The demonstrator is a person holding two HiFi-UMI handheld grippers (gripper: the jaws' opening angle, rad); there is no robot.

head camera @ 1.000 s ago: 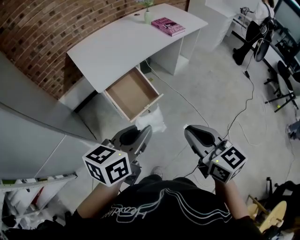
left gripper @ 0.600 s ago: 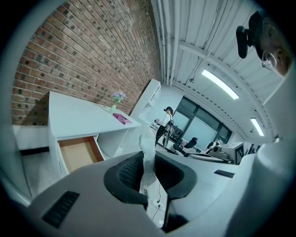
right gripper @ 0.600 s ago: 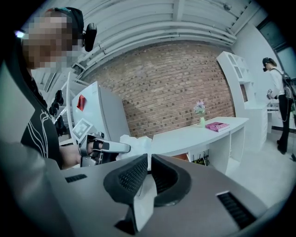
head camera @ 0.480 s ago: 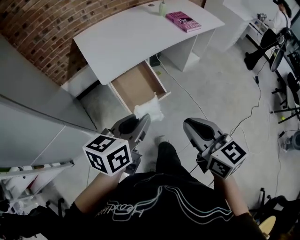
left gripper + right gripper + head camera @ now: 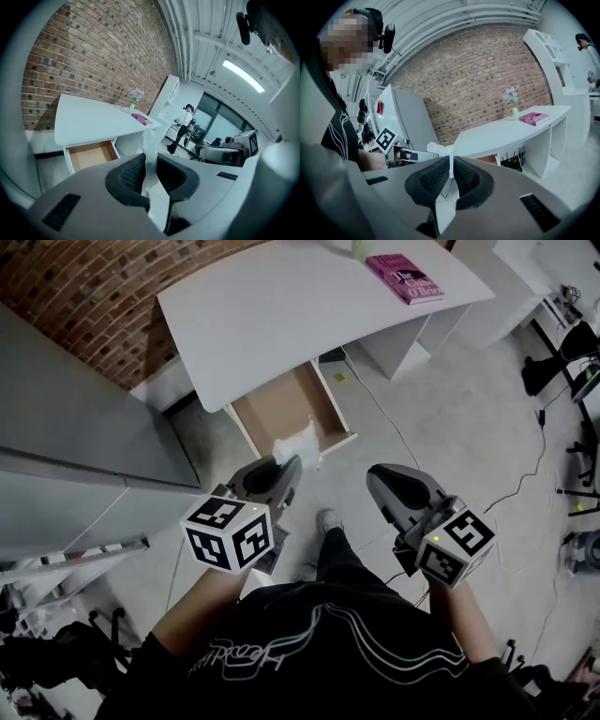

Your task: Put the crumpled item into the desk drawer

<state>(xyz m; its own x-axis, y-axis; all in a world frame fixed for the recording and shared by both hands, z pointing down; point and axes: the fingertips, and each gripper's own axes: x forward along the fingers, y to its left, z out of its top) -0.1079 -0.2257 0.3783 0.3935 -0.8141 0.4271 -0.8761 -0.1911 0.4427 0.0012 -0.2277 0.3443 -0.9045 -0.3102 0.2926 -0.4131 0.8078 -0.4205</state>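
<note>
Above the open drawer's (image 5: 275,407) front edge, closer than a second ago, the left gripper (image 5: 290,467) pinches the crumpled item (image 5: 298,441), while the right gripper (image 5: 374,478) has its jaws together on nothing, before a white table (image 5: 281,310), brick wall (image 5: 75,287) and grey floor (image 5: 450,427).

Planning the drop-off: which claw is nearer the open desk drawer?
Left. The left claw, holding the crumpled item, is at the front edge of the drawer; the right claw hangs farther off to its right.
</note>
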